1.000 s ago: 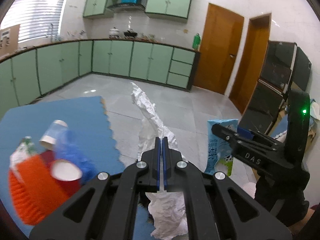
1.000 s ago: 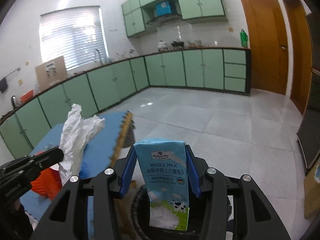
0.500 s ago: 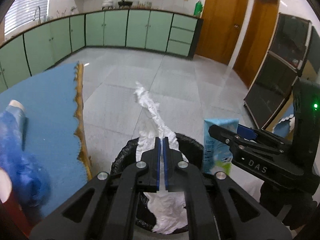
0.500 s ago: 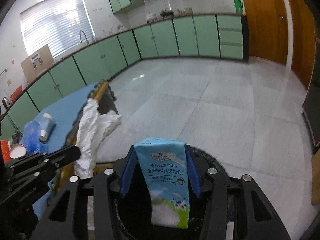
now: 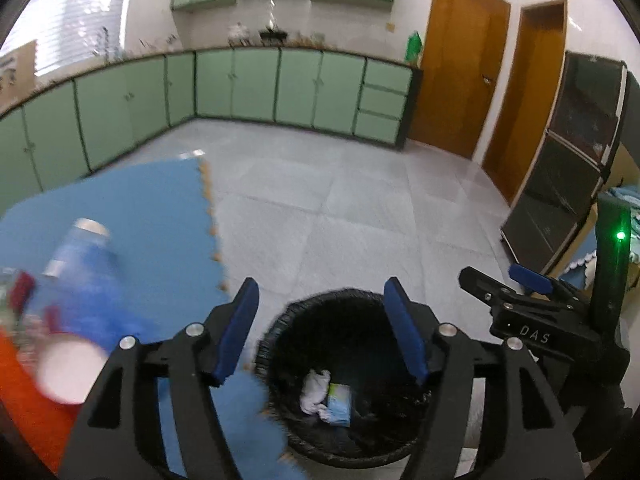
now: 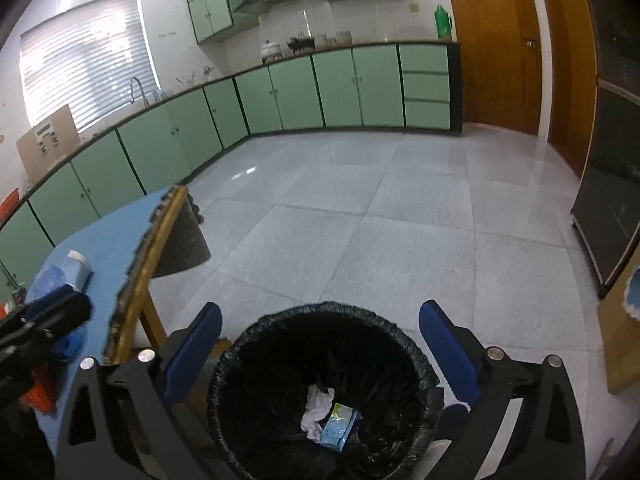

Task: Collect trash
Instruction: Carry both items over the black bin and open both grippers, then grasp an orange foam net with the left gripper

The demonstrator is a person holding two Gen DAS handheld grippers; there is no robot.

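Note:
A black-lined trash bin (image 5: 344, 384) (image 6: 324, 392) stands on the floor beside the blue-topped table. At its bottom lie the crumpled white paper (image 5: 314, 390) (image 6: 318, 406) and the blue milk carton (image 5: 340, 402) (image 6: 338, 426). My left gripper (image 5: 322, 320) hangs above the bin, its jaws opening with nothing between them. My right gripper (image 6: 320, 344) is also over the bin, jaws opening wide and empty; it shows at the right of the left wrist view (image 5: 504, 284). On the table lie a blue paper cup (image 5: 78, 246) (image 6: 78, 266) and blurred red and orange trash (image 5: 36, 364).
The blue foam-topped table (image 5: 132, 208) (image 6: 116, 240) has a jagged edge just left of the bin. Grey tiled floor (image 6: 360, 220) stretches ahead to green cabinets (image 5: 280, 84). A dark glass cabinet (image 5: 576, 168) and wooden doors (image 5: 456, 76) stand on the right.
Both grippers opened over the bin. The white paper dropped from the left one and the milk carton from the right one; both now lie at the bottom of the bin.

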